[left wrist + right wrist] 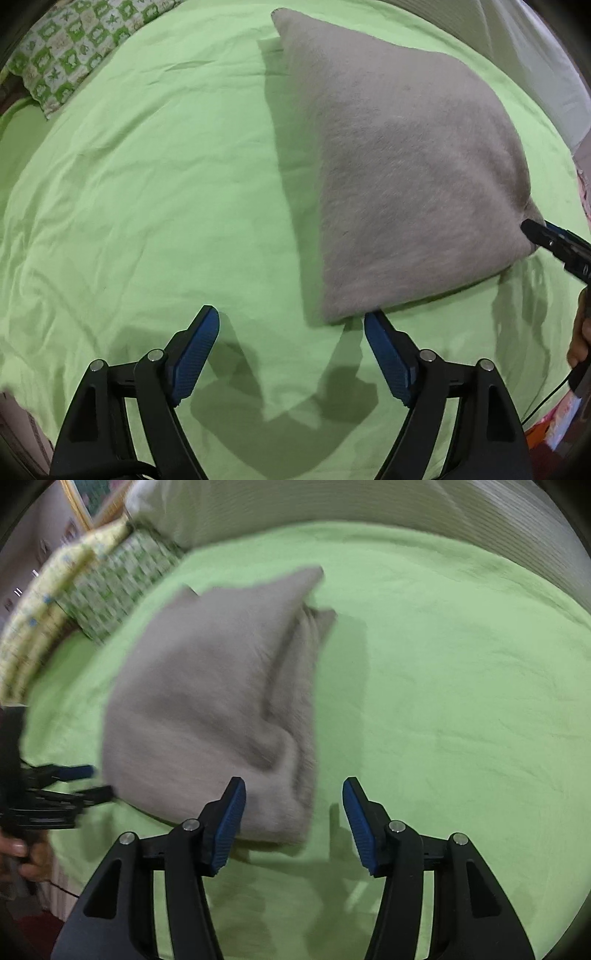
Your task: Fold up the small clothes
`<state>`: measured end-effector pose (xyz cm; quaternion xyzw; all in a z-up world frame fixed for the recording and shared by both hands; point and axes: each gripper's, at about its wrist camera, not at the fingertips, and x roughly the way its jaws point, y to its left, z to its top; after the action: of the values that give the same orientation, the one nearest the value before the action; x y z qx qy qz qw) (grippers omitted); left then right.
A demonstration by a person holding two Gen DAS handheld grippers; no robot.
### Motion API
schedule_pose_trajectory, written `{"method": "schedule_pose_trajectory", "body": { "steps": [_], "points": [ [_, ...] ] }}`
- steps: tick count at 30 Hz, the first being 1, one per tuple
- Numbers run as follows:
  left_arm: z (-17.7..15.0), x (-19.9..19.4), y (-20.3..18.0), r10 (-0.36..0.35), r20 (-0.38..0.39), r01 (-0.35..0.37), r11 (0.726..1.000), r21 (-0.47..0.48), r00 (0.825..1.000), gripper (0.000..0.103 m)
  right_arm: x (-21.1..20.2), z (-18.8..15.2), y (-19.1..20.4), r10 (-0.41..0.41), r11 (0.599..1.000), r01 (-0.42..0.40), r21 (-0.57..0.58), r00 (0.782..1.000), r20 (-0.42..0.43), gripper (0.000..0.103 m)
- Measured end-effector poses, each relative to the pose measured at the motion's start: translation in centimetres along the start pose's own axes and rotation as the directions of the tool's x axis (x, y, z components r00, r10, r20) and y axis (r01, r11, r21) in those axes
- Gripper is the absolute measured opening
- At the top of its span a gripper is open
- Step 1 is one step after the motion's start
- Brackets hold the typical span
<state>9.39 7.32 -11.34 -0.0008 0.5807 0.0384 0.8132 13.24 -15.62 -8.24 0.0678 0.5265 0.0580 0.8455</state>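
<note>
A grey fleece cloth lies folded on the green bedsheet. In the right wrist view the same cloth shows a doubled layer along its right edge. My left gripper is open and empty, its right pad just at the cloth's near corner. My right gripper is open and empty, its left pad over the cloth's near edge. The right gripper also shows at the right edge of the left wrist view, beside the cloth's right corner. The left gripper shows at the left of the right wrist view.
A green-and-white patterned pillow lies at the far left of the bed; it also shows in the right wrist view. A white wall or headboard runs behind the bed. Green sheet spreads to the cloth's left and right.
</note>
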Motion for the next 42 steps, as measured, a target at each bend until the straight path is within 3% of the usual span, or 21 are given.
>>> {"method": "schedule_pose_trajectory", "body": {
  "steps": [3, 8, 13, 17, 20, 21, 25, 28, 31, 34, 36, 37, 38, 39, 42],
  "points": [
    [-0.1, -1.5, 0.5, -0.026, 0.049, 0.027, 0.999, -0.023, 0.998, 0.081, -1.1, -0.1, -0.9, 0.014, 0.999, -0.015, 0.045, 1.0, 0.021, 0.056],
    [0.7, -5.1, 0.9, -0.074, 0.172, 0.087, 0.994, -0.07, 0.982, 0.081, -3.7, 0.5, -0.1, 0.047, 0.998, -0.05, 0.027, 0.992, 0.114, 0.058],
    [2.3, -7.9, 0.4, -0.062, 0.247, 0.081, 0.994, -0.068, 0.967, 0.081, -5.3, 0.9, 1.3, 0.087, 0.996, -0.087, -0.004, 0.98, 0.18, 0.065],
    [2.2, -11.5, -1.1, -0.038, 0.345, 0.051, 0.998, -0.029, 0.938, 0.083, -7.9, 1.2, 3.1, 0.117, 0.992, -0.104, -0.065, 0.958, 0.261, 0.068],
    [2.3, -12.4, -1.9, -0.083, 0.369, 0.084, 0.996, 0.014, 0.926, 0.085, -9.7, 1.1, 4.4, 0.109, 0.991, -0.079, -0.105, 0.942, 0.317, 0.086],
    [2.3, -12.6, -2.0, -0.09, 0.37, 0.085, 0.996, 0.031, 0.925, 0.085, -10.1, 1.0, 4.7, 0.105, 0.991, -0.071, -0.113, 0.937, 0.332, 0.087],
    [1.5, -13.5, -2.5, -0.084, 0.373, 0.072, 0.996, 0.046, 0.924, 0.085, -10.6, 0.5, 5.3, 0.091, 0.992, -0.056, -0.114, 0.938, 0.334, 0.088],
    [0.7, -13.4, -2.7, -0.139, 0.348, 0.146, 0.989, 0.007, 0.927, 0.089, -10.7, -0.1, 5.3, 0.097, 0.991, -0.061, -0.118, 0.938, 0.333, 0.088],
    [-0.8, -13.6, -3.1, -0.151, 0.383, 0.175, 0.984, -0.03, 0.911, 0.089, -10.8, -0.8, 5.0, 0.114, 0.986, -0.063, -0.157, 0.935, 0.337, 0.089],
    [-2.4, -15.1, -3.6, -0.026, 0.483, 0.072, 0.994, -0.076, 0.875, 0.089, -10.9, -0.8, 5.0, 0.11, 0.979, -0.043, -0.199, 0.934, 0.34, 0.09],
    [-2.8, -16.1, -4.6, 0.091, 0.536, -0.057, 0.995, -0.081, 0.839, 0.092, -12.0, -1.1, 4.7, 0.125, 0.976, -0.045, -0.213, 0.916, 0.382, 0.09],
    [-2.9, -16.2, -5.1, 0.127, 0.547, -0.103, 0.992, -0.073, 0.828, 0.099, -12.7, -1.3, 4.6, 0.13, 0.975, -0.039, -0.218, 0.898, 0.421, 0.092],
    [-2.8, -15.9, -5.5, 0.157, 0.547, -0.146, 0.987, -0.064, 0.822, 0.1, -12.9, -1.5, 4.6, 0.136, 0.975, -0.041, -0.221, 0.888, 0.44, 0.102],
    [-2.8, -15.6, -5.8, 0.17, 0.535, -0.163, 0.985, -0.061, 0.827, 0.1, -12.8, -1.6, 4.4, 0.151, 0.973, -0.053, -0.226, 0.883, 0.444, 0.103],
    [-2.4, -13.9, -6.2, 0.147, 0.463, -0.142, 0.989, -0.045, 0.874, 0.1, -11.6, -1.6, 4.2, 0.157, 0.974, -0.073, -0.214, 0.9, 0.407, 0.103]
  ]
}}
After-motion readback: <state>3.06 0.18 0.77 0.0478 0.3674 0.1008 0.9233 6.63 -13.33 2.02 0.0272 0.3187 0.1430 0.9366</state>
